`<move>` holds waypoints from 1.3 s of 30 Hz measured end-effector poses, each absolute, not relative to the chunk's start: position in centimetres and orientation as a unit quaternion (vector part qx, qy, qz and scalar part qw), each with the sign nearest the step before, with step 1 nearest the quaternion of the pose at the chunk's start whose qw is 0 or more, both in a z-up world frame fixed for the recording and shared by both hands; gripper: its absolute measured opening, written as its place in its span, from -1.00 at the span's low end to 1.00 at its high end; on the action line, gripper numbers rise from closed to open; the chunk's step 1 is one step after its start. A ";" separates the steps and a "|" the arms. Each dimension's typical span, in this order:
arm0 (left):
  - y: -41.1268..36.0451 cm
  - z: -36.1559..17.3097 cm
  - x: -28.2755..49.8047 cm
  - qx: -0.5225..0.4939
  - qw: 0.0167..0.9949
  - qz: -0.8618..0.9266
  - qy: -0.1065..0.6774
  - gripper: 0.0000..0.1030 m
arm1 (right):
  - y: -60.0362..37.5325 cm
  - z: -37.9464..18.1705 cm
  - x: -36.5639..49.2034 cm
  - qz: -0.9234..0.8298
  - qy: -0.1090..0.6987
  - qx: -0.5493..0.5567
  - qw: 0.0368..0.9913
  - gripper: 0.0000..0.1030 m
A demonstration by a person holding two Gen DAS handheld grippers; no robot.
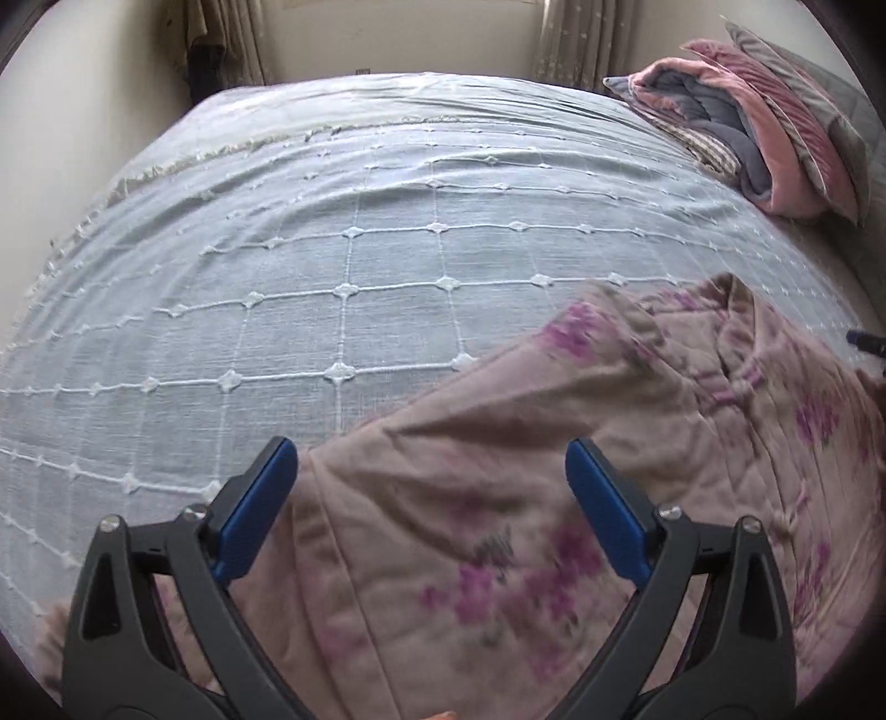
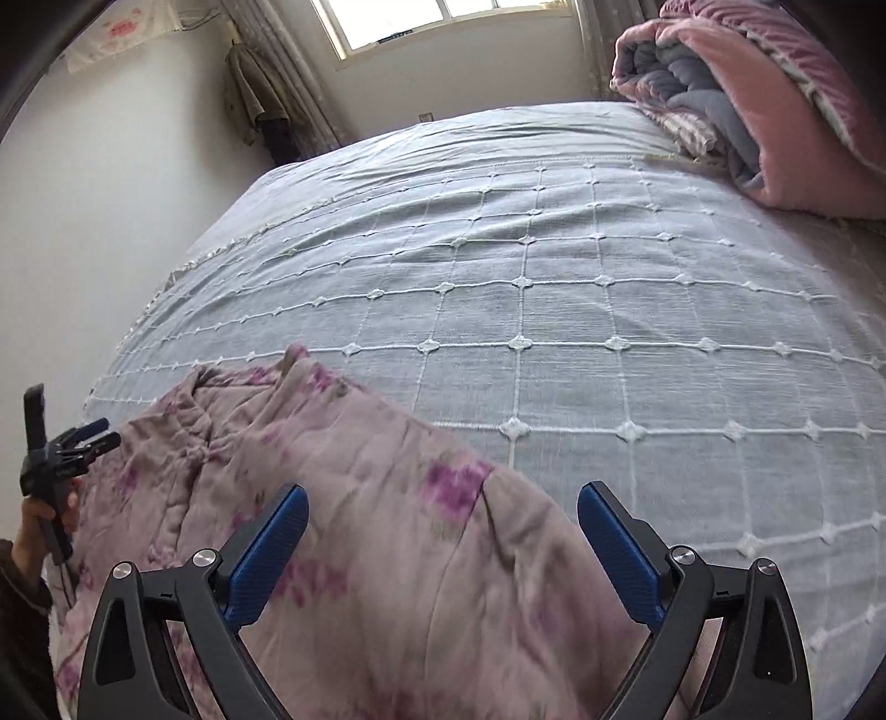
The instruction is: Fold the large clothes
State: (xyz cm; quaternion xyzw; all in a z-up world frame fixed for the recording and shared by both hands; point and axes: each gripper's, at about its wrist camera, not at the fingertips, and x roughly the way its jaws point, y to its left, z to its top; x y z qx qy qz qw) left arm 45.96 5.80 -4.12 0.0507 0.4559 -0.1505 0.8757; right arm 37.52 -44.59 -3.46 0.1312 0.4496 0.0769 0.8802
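Pale checked bedspread (image 2: 554,288) covers the bed, with a rolled pink quilt (image 2: 775,127) at its far corner. Near the front edge lies the floral garment (image 2: 387,526), rumpled. Left gripper (image 1: 432,471) and right gripper (image 2: 443,515) hang above it, jaws spread wide, holding nothing.

No text I can read anywhere. Paper sheet (image 2: 119,36) on the wall, upper left in my right cam, has pink marks but too blurry to say if it's writing. Floral garment (image 1: 498,526) shows only purple flower print, no label or tag w/ words. Bedspread (image 1: 343,249) is plain grid stitch, no brand.
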 end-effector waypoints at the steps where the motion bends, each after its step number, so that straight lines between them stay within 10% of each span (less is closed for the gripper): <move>1: 6.0 -4.5 46.5 0.041 0.872 -0.161 0.461 0.88 | -44.6 -4.1 38.3 0.083 0.452 0.133 0.878 0.92; 10: 4.6 -6.4 45.7 0.038 0.848 -0.249 0.467 0.82 | -41.8 -7.6 39.7 0.117 0.468 0.109 0.869 0.85; 17: 2.4 -6.8 43.6 0.013 0.845 -0.247 0.475 -0.83 | -41.1 -6.6 37.6 0.070 0.460 0.075 0.882 -0.68; 33: -2.6 1.8 41.2 0.055 0.939 -0.181 0.288 -0.96 | -38.6 -0.4 33.5 -0.149 0.269 -0.080 0.948 -0.80; 39: -4.5 -6.0 45.8 0.111 0.896 -0.118 0.415 -0.86 | -39.8 -7.0 38.3 -0.177 0.394 -0.107 0.896 -0.71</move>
